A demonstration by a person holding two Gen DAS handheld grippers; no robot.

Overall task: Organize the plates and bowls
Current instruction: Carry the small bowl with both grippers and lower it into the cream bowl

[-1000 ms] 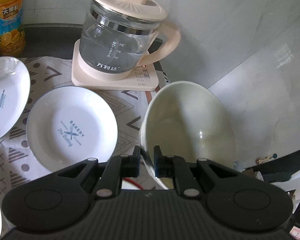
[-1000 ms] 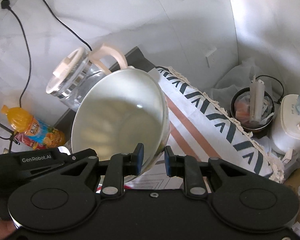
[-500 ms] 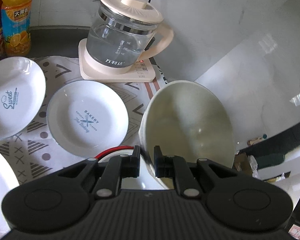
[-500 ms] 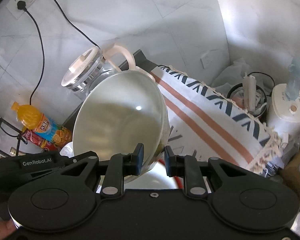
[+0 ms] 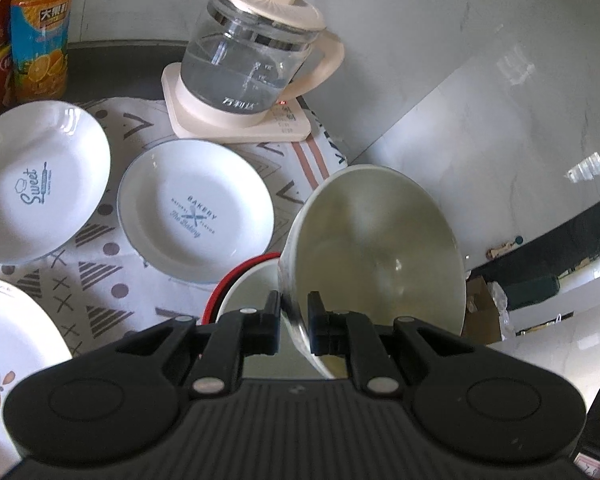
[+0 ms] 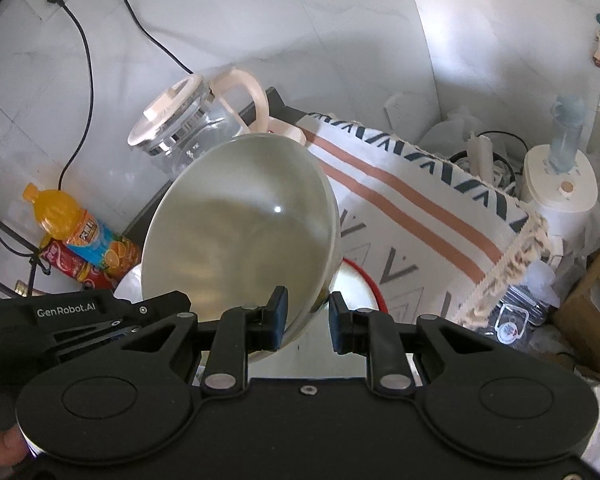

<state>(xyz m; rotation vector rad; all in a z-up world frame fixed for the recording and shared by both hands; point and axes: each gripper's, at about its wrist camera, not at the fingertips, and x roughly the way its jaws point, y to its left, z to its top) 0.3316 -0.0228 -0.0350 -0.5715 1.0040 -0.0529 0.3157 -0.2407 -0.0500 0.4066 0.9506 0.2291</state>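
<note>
Moved: both hand-held grippers carried the bowl (image 5: 376, 248) sideways; more plates now show.
Left hand-held gripper (image 5: 294, 322): nearly closed, pinching bowl rim.
Right hand-held gripper (image 6: 308, 320): narrow, clamping opposite rim.
Bowl: tilted, above red-rimmed bowl (image 5: 240, 284).
Beyond: bakery plate (image 5: 196, 216), kettle (image 5: 256, 60).

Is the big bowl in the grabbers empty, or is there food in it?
Empty. The big bowl is tipped toward both cameras, and its pale inside shows only smooth, shiny surface with nothing in it.

L claw (image 5: 293, 322) low centre of frame, angled down, jaws nearly closed, pinching bowl (image 5: 374, 248) rim. R claw (image 6: 306, 322) same pose, clamped on opposite rim; fingertip of hand (image 6: 0, 450) lower left.
</note>
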